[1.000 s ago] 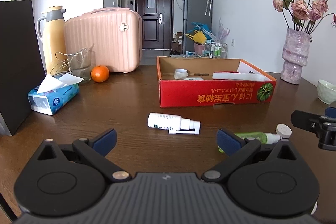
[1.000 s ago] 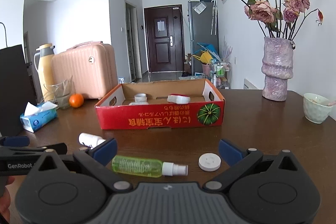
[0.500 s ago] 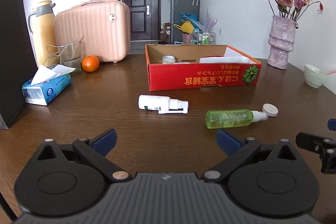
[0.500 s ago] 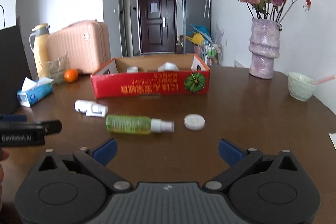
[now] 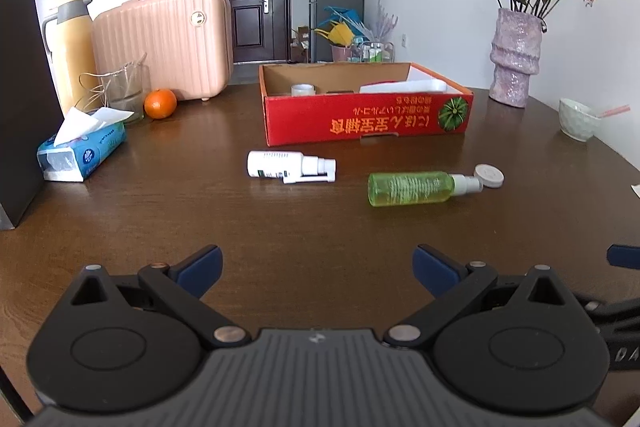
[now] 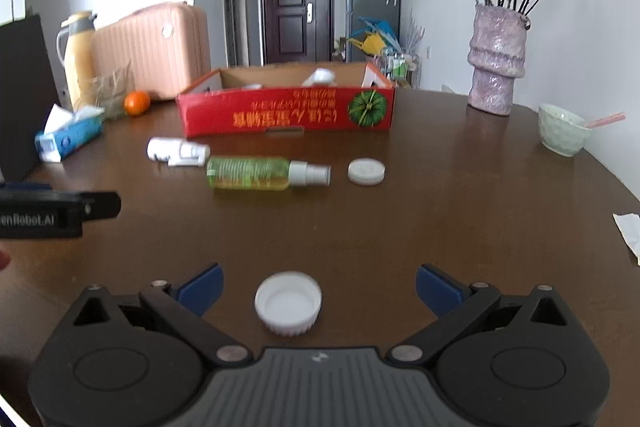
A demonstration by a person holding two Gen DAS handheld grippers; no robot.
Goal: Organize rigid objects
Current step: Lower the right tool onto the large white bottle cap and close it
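From the left wrist view, my left gripper [image 5: 316, 269] hangs with jaws spread wide and empty above the table [image 5: 160, 219]. The white spray bottle [image 5: 290, 166] lies dead ahead near the red box [image 5: 366, 123], the green spray bottle [image 5: 424, 187] off to the right, both with long axes crosswise to my fingers.

From the right wrist view, my right gripper [image 6: 318, 285] is likewise wide apart, and a white cap [image 6: 288, 303] sits open side up directly between its fingertips. I judge the right hand nearest to it.
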